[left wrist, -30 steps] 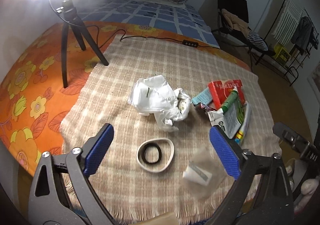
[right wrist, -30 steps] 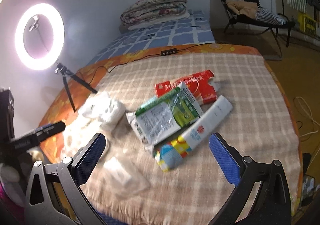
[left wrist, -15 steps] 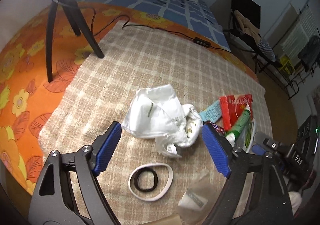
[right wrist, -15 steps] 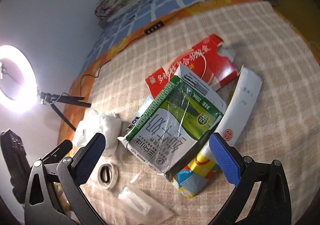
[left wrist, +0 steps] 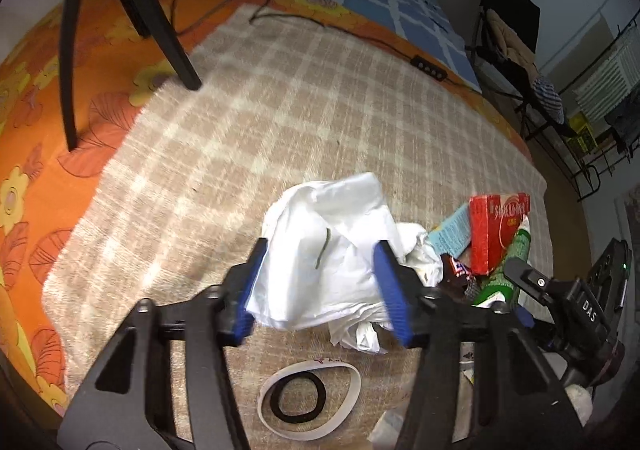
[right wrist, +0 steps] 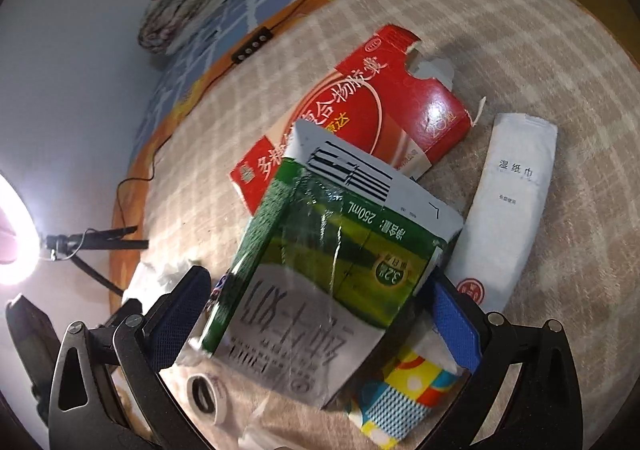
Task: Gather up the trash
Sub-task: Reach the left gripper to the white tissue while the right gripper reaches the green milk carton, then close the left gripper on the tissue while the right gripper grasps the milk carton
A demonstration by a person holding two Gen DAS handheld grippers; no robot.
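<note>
Two hand-held grippers were positioned over trash on the checked beige blanket (left wrist: 320,97): the left hand-held gripper (left wrist: 320,282) stood unclenched around the crumpled white plastic bag (left wrist: 340,250), judged light, soft and best pinched at its bunched middle. The right hand-held gripper (right wrist: 316,314) was spread wide astride the green-and-white flattened milk carton (right wrist: 320,282), judged light, fairly stiff, perhaps slippery, and best taken across its flat sides.

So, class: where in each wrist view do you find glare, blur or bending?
Left wrist view: the checked blanket is motion-smeared and the fisheye bows the scene. Right wrist view: the ring light blows out white, and glare spots the red box.
</note>
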